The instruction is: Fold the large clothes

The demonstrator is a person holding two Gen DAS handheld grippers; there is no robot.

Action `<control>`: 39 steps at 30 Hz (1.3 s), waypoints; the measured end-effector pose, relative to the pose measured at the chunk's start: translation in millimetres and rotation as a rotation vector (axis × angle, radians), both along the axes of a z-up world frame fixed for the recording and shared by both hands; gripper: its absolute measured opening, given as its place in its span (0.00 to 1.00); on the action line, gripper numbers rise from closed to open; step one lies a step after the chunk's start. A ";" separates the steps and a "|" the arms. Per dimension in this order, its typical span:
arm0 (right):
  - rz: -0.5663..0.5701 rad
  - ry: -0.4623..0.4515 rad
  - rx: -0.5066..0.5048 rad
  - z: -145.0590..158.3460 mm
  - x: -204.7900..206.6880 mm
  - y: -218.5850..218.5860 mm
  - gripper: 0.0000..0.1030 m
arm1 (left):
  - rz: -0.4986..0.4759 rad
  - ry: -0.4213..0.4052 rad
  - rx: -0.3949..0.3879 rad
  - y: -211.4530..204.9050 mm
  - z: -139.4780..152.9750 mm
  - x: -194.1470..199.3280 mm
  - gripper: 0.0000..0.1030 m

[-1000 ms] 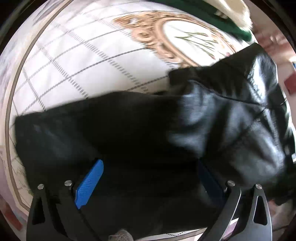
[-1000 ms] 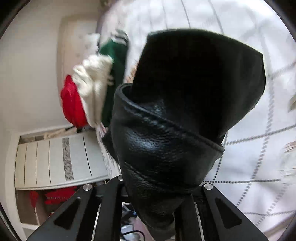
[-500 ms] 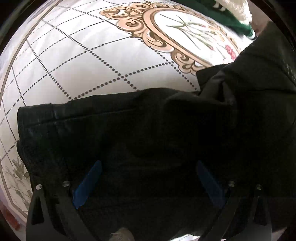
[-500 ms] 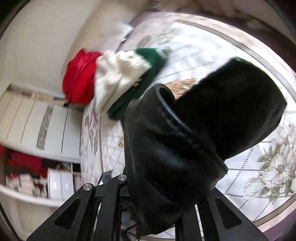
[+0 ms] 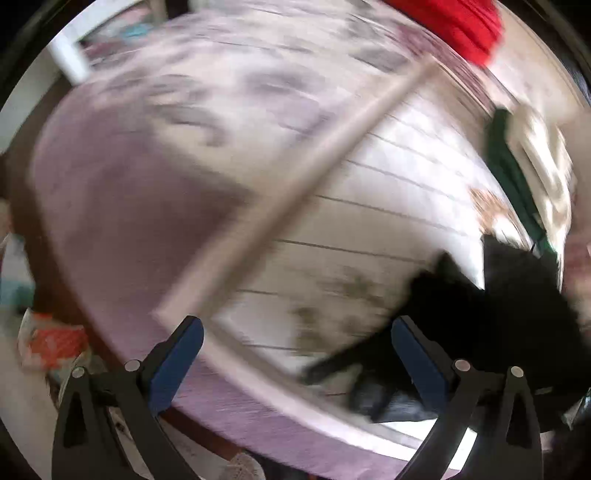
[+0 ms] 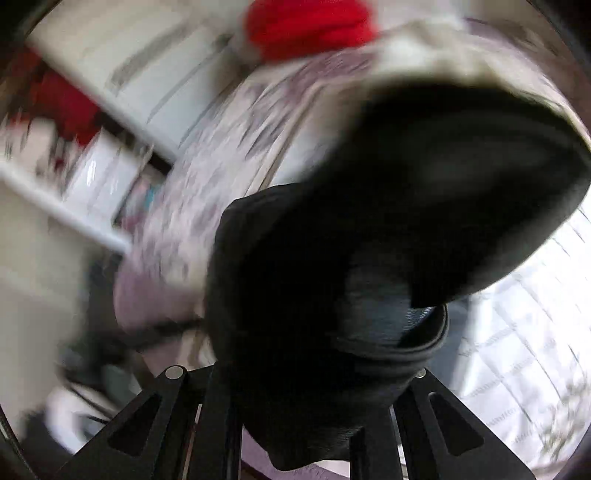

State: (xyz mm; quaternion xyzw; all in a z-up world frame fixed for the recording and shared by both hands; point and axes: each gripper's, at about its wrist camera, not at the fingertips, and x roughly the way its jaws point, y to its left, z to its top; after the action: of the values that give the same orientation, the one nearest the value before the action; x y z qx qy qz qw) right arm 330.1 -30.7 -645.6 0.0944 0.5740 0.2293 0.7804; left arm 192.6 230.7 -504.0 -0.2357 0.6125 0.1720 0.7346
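Note:
The black leather jacket (image 6: 388, 229) hangs bunched in front of my right gripper (image 6: 295, 417), which is shut on it; the fingers are mostly hidden by the leather. In the left wrist view the jacket (image 5: 491, 317) lies at the lower right on the bed, beside the right blue pad. My left gripper (image 5: 295, 354) is open and empty above the bedspread (image 5: 369, 221), near the bed's corner. Both views are blurred by motion.
A red garment (image 5: 461, 26) and a green and cream sweater (image 5: 524, 166) lie at the far side of the bed. A white shelf unit (image 6: 96, 147) stands beside the bed. The bed's purple border and edge (image 5: 110, 221) are to my left.
My left gripper has swung left off the jacket, which now sits at its right. My right gripper has kept its hold and turned, carrying the jacket.

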 end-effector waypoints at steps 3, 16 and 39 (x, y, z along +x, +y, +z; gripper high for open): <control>0.143 0.121 -0.074 -51.5 -13.1 59.1 0.17 | 0.087 -0.011 0.024 24.3 6.0 -18.5 1.00; 0.241 0.651 0.403 -55.1 -8.7 17.0 0.90 | 0.165 -0.111 -0.084 8.9 24.6 -21.8 1.00; 0.012 0.423 0.097 -97.3 141.1 -48.6 0.95 | -0.019 0.133 -0.076 -58.9 -101.9 -31.8 1.00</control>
State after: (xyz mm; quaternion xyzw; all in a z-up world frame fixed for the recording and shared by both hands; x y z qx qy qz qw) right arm 471.2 -79.3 -742.9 0.1742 0.7140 0.2363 0.6357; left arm 160.8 171.8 -605.9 -0.2456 0.6682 0.1568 0.6845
